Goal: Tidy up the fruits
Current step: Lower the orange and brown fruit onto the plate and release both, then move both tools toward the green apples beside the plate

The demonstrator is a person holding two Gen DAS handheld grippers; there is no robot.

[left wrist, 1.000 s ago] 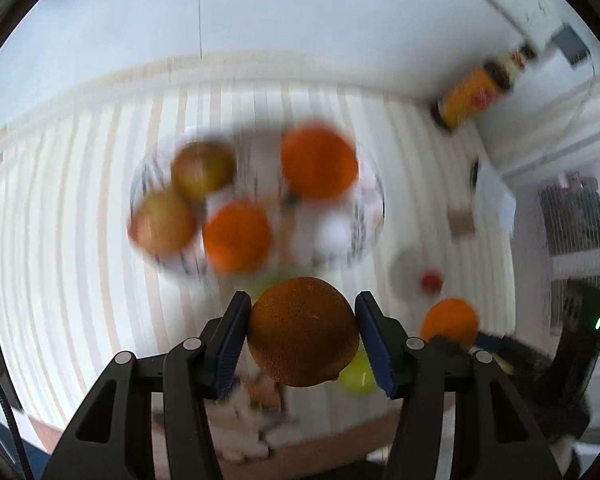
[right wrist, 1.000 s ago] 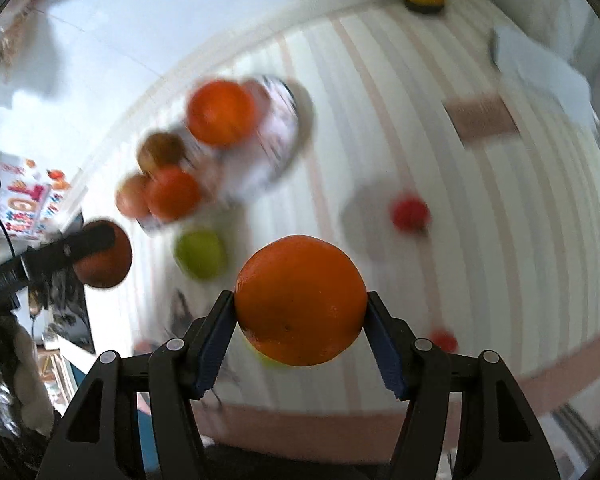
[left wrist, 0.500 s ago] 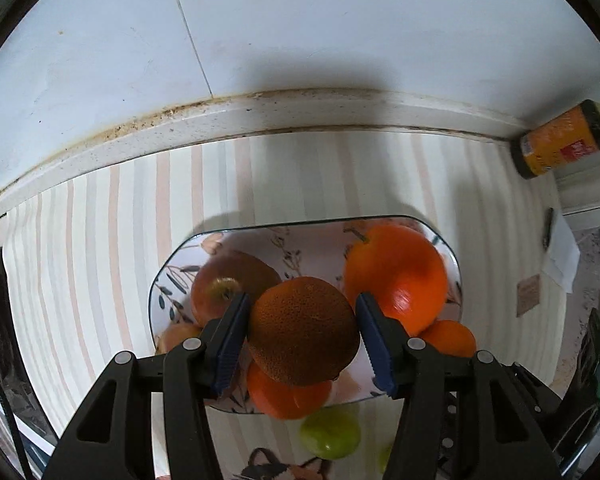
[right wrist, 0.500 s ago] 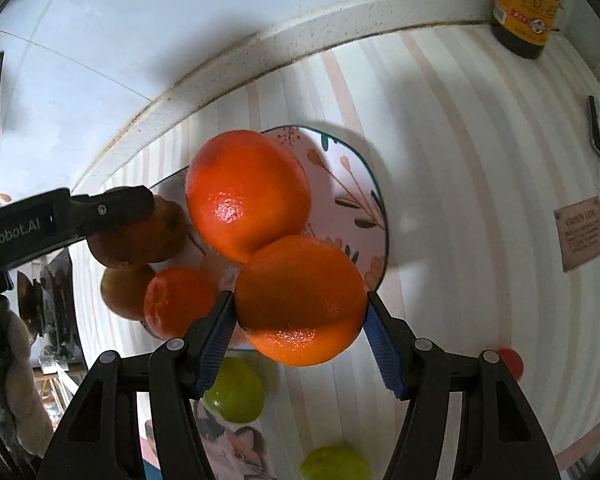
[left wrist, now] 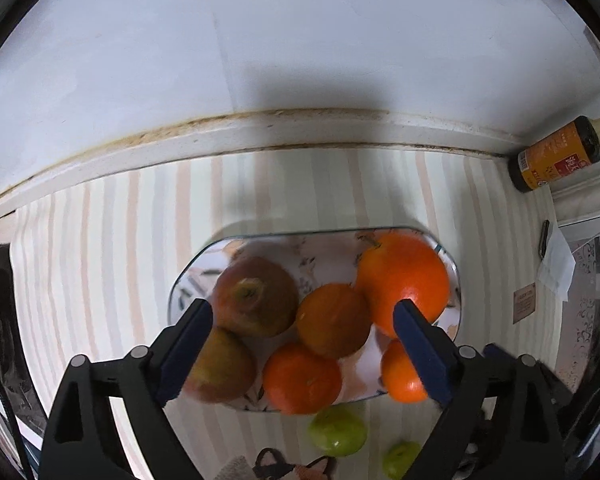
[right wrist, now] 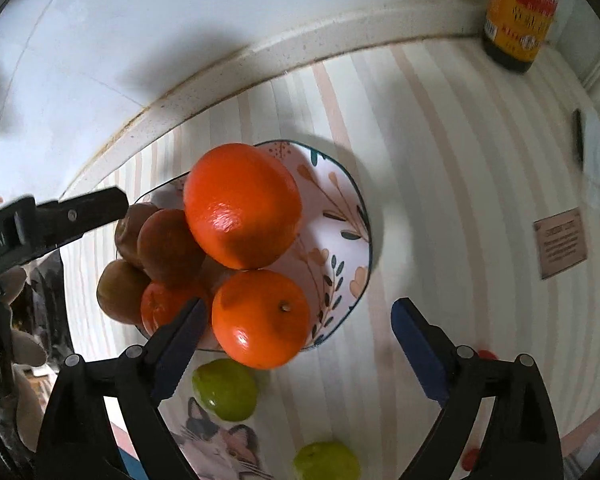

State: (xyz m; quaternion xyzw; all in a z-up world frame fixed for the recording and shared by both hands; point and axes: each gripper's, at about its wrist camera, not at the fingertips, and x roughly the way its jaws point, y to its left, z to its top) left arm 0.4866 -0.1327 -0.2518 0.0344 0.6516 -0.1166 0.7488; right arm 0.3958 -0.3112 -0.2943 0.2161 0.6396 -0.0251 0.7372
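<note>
A flower-patterned plate (left wrist: 320,234) (right wrist: 354,240) on the striped cloth holds several fruits. My left gripper (left wrist: 302,314) hangs straight above it, jaws opening, pads clear of the dark orange (left wrist: 334,320) that lies below between them. Around it lie a big orange (left wrist: 404,280), two apples (left wrist: 256,296) and two smaller oranges (left wrist: 302,378). My right gripper (right wrist: 300,312) is opening too. A bright orange (right wrist: 262,318) rests at the plate's near rim by its left finger, free of both pads. Two green fruits (right wrist: 224,390) (right wrist: 326,462) lie on the cloth in front of the plate.
A sauce bottle (left wrist: 556,156) (right wrist: 520,12) stands at the back right by the white wall. A brown card (right wrist: 562,242) and small red fruits (right wrist: 486,354) lie to the right. A cat-print mat (right wrist: 220,452) sits at the near edge. The left gripper's finger (right wrist: 80,212) shows over the plate's left side.
Both grippers came in over the plate and sank a little. Each then spread its jaws and let go of its orange, which now rests on the plate.
</note>
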